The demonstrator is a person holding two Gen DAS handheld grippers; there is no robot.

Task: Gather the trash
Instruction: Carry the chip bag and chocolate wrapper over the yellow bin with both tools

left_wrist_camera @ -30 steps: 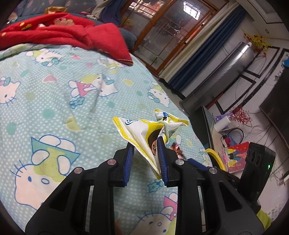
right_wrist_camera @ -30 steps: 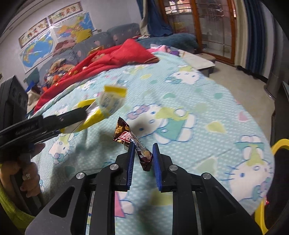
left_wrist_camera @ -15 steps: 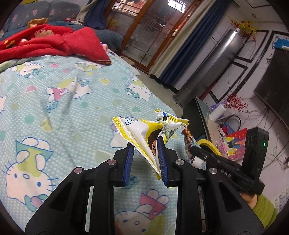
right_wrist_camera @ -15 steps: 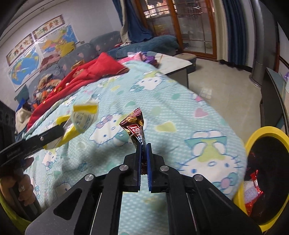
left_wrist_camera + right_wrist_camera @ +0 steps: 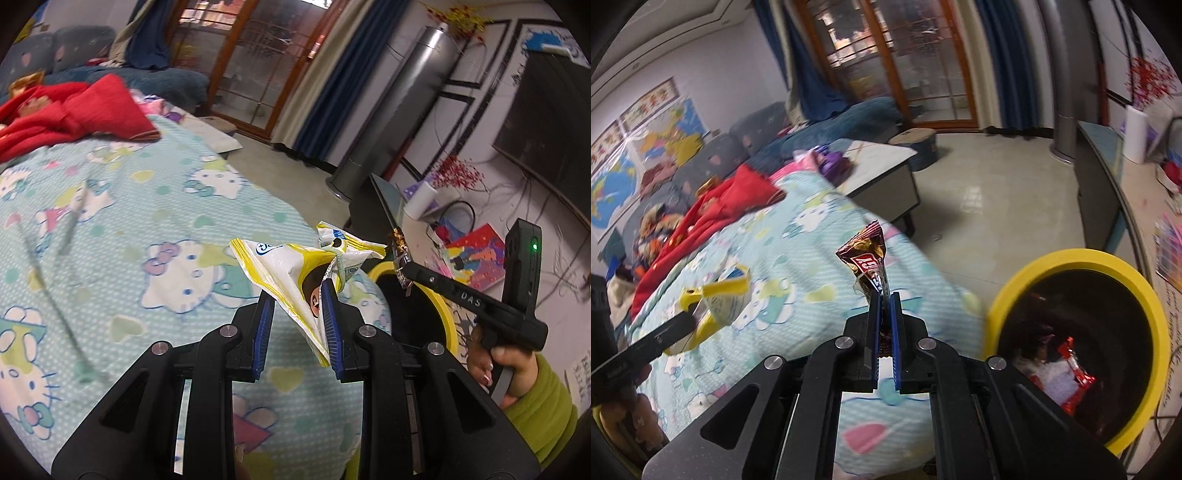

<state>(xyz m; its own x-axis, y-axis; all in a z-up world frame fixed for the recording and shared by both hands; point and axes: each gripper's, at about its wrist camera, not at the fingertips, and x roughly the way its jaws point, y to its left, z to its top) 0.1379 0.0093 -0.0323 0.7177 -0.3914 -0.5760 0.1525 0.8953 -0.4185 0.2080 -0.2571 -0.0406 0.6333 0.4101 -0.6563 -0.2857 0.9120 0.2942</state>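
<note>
My left gripper [image 5: 297, 299] is shut on a yellow and white snack bag [image 5: 295, 269] and holds it above the bed's edge. My right gripper [image 5: 884, 295] is shut on a brown candy wrapper [image 5: 868, 258], held upright above the bed's corner. The yellow-rimmed black trash bin [image 5: 1082, 258] stands on the floor to the right, with wrappers [image 5: 1071, 369] inside. In the left wrist view the right gripper [image 5: 404, 271] with its wrapper [image 5: 399, 247] hangs over the bin's rim [image 5: 445, 314]. The left gripper [image 5: 685, 319] with its bag [image 5: 726, 295] shows at the left of the right wrist view.
The bed has a teal Hello Kitty sheet [image 5: 110, 221] with a red blanket [image 5: 74, 107] at its far end. A low table [image 5: 882, 166] stands beyond the bed. A dark cabinet [image 5: 1100, 177] with clutter runs along the right wall. A silver tower fan [image 5: 395, 110] stands by the curtains.
Both grippers have swung right, from over the bed toward the bin. The right gripper's jaws have closed tight on the brown wrapper. The bin has come into fuller view.
</note>
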